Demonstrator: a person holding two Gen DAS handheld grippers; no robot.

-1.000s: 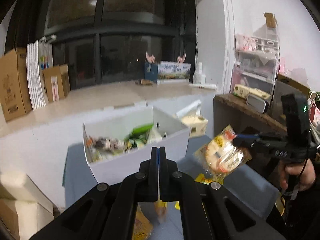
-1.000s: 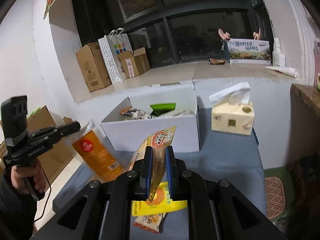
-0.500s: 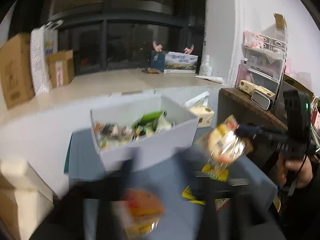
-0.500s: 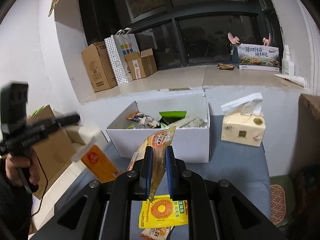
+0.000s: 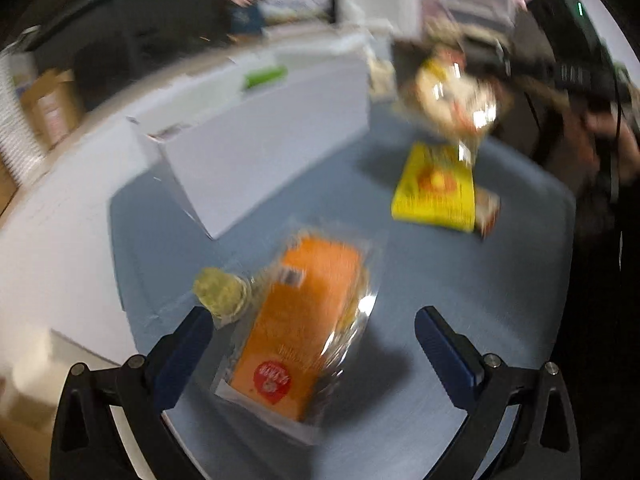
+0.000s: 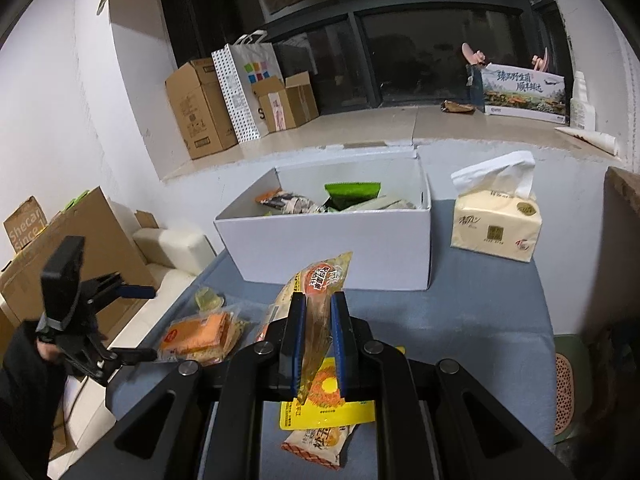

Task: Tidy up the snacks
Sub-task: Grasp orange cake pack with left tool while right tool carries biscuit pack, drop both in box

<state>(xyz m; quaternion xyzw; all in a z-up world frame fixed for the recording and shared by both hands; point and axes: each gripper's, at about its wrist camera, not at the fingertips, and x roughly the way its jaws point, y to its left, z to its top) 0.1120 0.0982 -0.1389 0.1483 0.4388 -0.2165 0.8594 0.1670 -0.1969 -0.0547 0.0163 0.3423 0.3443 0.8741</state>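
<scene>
Covering table (image 6: 480, 308): blue cloth, cardboard boxes (image 6: 200, 108) behind

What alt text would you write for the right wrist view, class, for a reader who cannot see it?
The right gripper holds a clear snack packet upright in its jaws above a blue table, facing a white box of snacks. The open left gripper hovers by an orange packet.

A brown cardboard box (image 6: 24, 222) at the left edge of the right wrist view read "Shecar" over "Since 1", cut off. Chinese characters stood on a long landscape-printed carton (image 6: 524, 92) on the window ledge and on a clear orange-labelled snack packet (image 6: 320, 280), too small to read surely. The left wrist view was too blurred to read.
</scene>
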